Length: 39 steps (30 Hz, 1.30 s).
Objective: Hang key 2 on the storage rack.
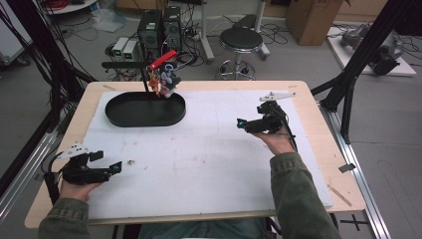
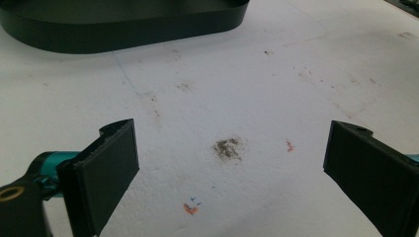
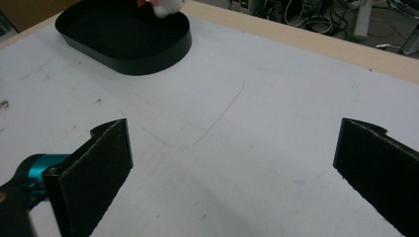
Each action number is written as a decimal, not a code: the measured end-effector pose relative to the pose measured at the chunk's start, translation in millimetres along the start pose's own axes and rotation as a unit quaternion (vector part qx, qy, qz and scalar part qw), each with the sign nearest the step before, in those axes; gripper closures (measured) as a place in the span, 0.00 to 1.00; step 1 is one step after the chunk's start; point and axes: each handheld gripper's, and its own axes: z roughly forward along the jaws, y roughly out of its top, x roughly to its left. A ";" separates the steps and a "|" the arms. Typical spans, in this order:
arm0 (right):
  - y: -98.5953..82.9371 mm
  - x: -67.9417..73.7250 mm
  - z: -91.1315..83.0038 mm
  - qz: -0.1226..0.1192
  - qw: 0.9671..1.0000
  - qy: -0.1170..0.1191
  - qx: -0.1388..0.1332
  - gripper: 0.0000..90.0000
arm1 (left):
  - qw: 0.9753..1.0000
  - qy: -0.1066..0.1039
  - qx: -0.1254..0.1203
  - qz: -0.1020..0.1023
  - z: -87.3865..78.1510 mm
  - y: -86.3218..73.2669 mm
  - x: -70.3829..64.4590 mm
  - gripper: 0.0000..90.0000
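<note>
**Both grippers spread wide over a bare white sheet, black tray at the far left**

On the near left corner of the table (image 1: 318,164), the person's left hand (image 1: 74,189) holds the left gripper (image 1: 107,162) low over the white sheet (image 1: 209,154), its jaws pointing toward the middle of the table. In the left gripper view the two black jaws stand far apart with nothing between them; a small grey-brown smudge (image 2: 227,148) marks the sheet in the gap, and a few orange and blue flecks lie nearby. The same smudge shows in the high view as a dark speck just beyond the jaw tips.

Across the table, the right hand (image 1: 278,142) holds the right gripper (image 1: 241,123) over the right half of the sheet, aimed leftward. Its own view shows jaws just as wide, gripping nothing, with a faint curved pencil line on the sheet ahead.

The black oval tray (image 1: 145,119) sits at the far left of the sheet, well apart from both grippers. Its inside looks dark; I cannot tell whether anything lies in it. At its far rim hangs a small cluster of toys (image 1: 164,79), grey, white and orange, from a stand with a red clip, hovering over the tray's back edge. The tray's near wall crosses the top of the left gripper view, and the tray lies at the upper left of the right gripper view.
</note>
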 end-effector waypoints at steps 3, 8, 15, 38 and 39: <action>-6.0 0.1 -2.0 -0.002 1.000 -0.002 0.001 0.01 | 1.000 0.001 0.000 0.000 -0.1 -0.1 0.1 0.08; -18.1 -1.5 -6.4 -0.003 1.000 0.002 -0.003 0.01 | 1.000 0.001 0.001 -0.001 0.1 -0.5 0.3 0.08; -32.3 -7.7 -11.1 0.002 1.000 -0.011 0.002 0.01 | 1.000 0.000 0.005 0.000 0.7 -1.0 -0.1 0.08; -91.2 -27.9 -50.3 0.043 0.997 -0.027 -0.067 0.01 | 1.000 0.007 0.011 -0.001 2.2 -2.4 0.0 0.08; -93.3 -28.4 -50.6 0.042 0.997 -0.028 -0.067 0.01 | 1.000 0.008 0.012 -0.001 2.4 -2.6 0.0 0.08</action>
